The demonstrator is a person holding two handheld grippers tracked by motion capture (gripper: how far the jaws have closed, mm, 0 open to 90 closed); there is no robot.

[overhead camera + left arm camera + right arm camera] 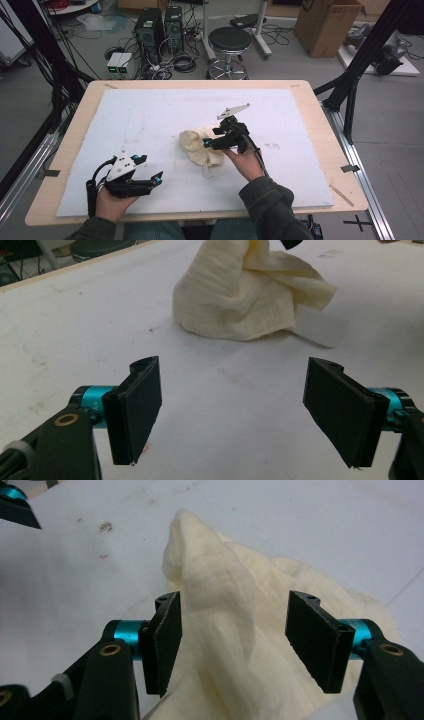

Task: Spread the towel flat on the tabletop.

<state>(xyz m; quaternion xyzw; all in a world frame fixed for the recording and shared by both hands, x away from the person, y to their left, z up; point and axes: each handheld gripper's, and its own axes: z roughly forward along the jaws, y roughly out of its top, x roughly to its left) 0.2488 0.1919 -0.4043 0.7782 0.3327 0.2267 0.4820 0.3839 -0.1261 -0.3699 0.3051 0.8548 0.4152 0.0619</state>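
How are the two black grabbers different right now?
The left gripper sits apart from the crumpled cream cloth, over bare white table cover; the right gripper is at the cloth. The left's jaws have nothing between them; the right's straddle cloth folds. Both are open, black with teal fittings.

cream cloth [200, 145], crumpled into a peaked heap, lies mid-table on the white board.

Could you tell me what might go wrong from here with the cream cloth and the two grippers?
The right gripper stands open around a raised fold of the cream cloth; closing there may pinch only a thin layer, which could slip out. The cloth lies crumpled in a heap, so lifting may drag hidden layers along. The left gripper, open and apart from the cloth, may arrive too late to steady it.
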